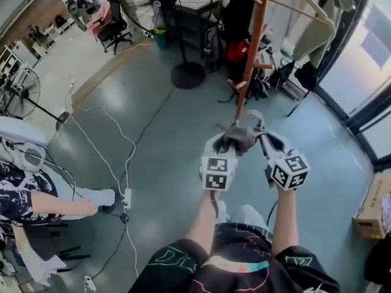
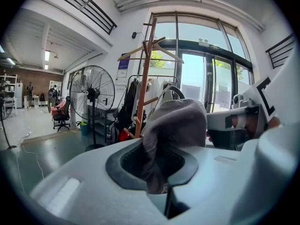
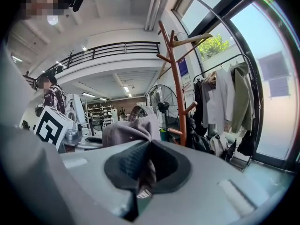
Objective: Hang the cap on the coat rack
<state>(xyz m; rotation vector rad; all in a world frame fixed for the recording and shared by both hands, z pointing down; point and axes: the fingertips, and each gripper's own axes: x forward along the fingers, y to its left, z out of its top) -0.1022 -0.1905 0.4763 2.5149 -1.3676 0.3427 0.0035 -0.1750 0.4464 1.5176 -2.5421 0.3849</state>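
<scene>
A grey cap (image 1: 240, 137) hangs between my two grippers, above the floor in the head view. My left gripper (image 1: 227, 145) is shut on the cap's left side, and the fabric (image 2: 174, 125) bulges out of its jaws in the left gripper view. My right gripper (image 1: 263, 140) is shut on the cap's right edge, where the cloth (image 3: 131, 131) is pinched. The brown wooden coat rack (image 1: 253, 41) stands just beyond the cap; its pole (image 2: 144, 78) and pegs (image 3: 174, 78) rise ahead of both grippers.
A black pedestal fan (image 1: 177, 17) stands left of the rack. Clothes hang on a rail (image 3: 225, 97) by the windows, with bags around the rack's foot (image 1: 259, 81). A person's legs (image 1: 55, 203) and cables (image 1: 119, 157) are at the left, a cardboard box (image 1: 372, 206) at the right.
</scene>
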